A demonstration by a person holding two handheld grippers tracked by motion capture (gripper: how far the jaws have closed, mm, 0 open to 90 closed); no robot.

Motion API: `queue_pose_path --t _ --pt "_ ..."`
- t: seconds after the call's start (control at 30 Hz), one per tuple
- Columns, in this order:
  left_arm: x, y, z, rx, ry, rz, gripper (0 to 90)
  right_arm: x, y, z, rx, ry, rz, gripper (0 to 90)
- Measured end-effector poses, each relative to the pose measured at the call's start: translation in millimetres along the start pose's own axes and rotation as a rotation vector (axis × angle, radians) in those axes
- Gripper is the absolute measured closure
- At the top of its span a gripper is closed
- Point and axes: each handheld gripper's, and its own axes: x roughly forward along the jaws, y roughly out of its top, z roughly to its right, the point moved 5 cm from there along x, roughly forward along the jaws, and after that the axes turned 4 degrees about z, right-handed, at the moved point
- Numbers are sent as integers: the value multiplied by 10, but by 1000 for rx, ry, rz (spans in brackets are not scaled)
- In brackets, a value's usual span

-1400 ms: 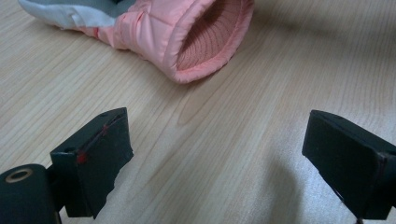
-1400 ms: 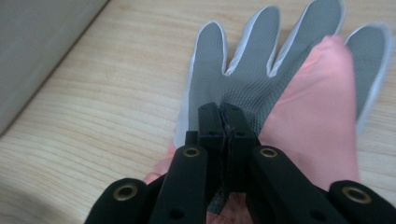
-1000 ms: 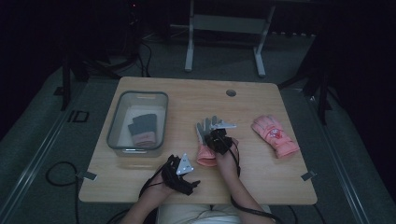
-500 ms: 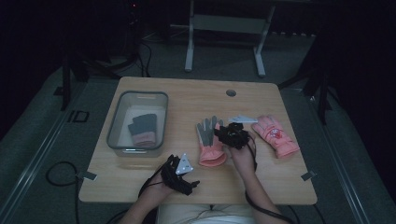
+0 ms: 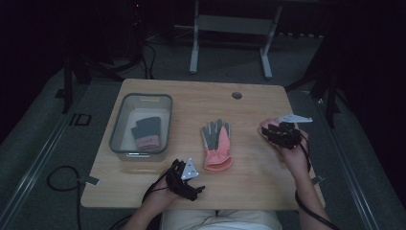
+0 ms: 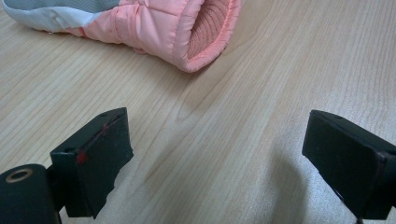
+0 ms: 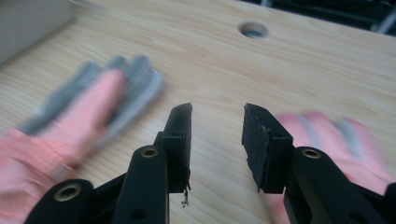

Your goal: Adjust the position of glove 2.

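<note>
Pink-and-grey padded glove (image 5: 217, 143) lying flat just right of the clear plastic bin (image 5: 141, 97), a second pink glove (image 7: 327, 135) farther right, a dark-fingered glove (image 5: 146, 133) already inside the bin: apparently one stowed, two left. Right gripper (image 7: 215, 126) by the farther glove, jaws just opened partway, nothing between them. Left gripper (image 6: 215, 154) spread wide and empty near the bin's front corner, with bare wooden table (image 5: 191, 96) between bin and gloves.

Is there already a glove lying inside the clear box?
Yes, a dark glove with a pink cuff lies in the clear box.

The floor (image 5: 57, 143) by the table's left seems to bear the marking "ID" (image 5: 80, 119).
</note>
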Motion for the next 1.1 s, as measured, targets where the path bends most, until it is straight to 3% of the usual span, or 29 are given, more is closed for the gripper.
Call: queue_pose_path --t 0.2,0.43,0.67,0.9,1.1 --pt "3 -4 -3 2 1 -10 76 -59 -166 427 28 -41 -30 599" --pt "0 -2 -4 3 4 -5 76 -15 -336 744 -4 -83 -81 562" --pt "2 -6 -6 1 4 -6 76 98 -456 828 -34 -76 -148 523" --pt "-2 -9 -12 -1 3 -7 79 169 -525 882 -43 -88 -149 536" --pt "-2 -10 -13 -1 3 -5 78 251 -609 872 -49 -63 -182 503"
